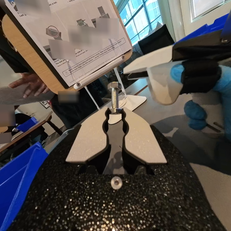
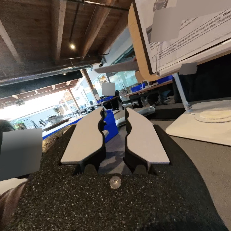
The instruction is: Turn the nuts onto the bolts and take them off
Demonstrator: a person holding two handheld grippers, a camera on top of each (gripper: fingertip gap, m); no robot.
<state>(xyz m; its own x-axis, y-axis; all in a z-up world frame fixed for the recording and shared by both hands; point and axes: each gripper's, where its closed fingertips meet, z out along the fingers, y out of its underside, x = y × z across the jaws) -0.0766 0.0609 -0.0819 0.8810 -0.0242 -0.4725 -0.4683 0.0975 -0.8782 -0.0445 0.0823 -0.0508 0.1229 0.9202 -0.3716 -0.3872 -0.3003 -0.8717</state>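
Steel bolt (image 1: 114, 97) pinched upright, seemingly by its nut, in left gripper (image 1: 115, 111).

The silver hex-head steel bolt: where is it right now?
Left wrist view, centre: the bolt stands head-up, a nut on its lower end clamped in the left gripper.

A printed sheet (image 1: 70, 41) on a white stand (image 1: 132, 101), beside blue bins (image 1: 21, 175).

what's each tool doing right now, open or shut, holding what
Left tool: shut on the nut at the lower end of the upright silver threaded bolt.
Right tool: open, holding nothing.
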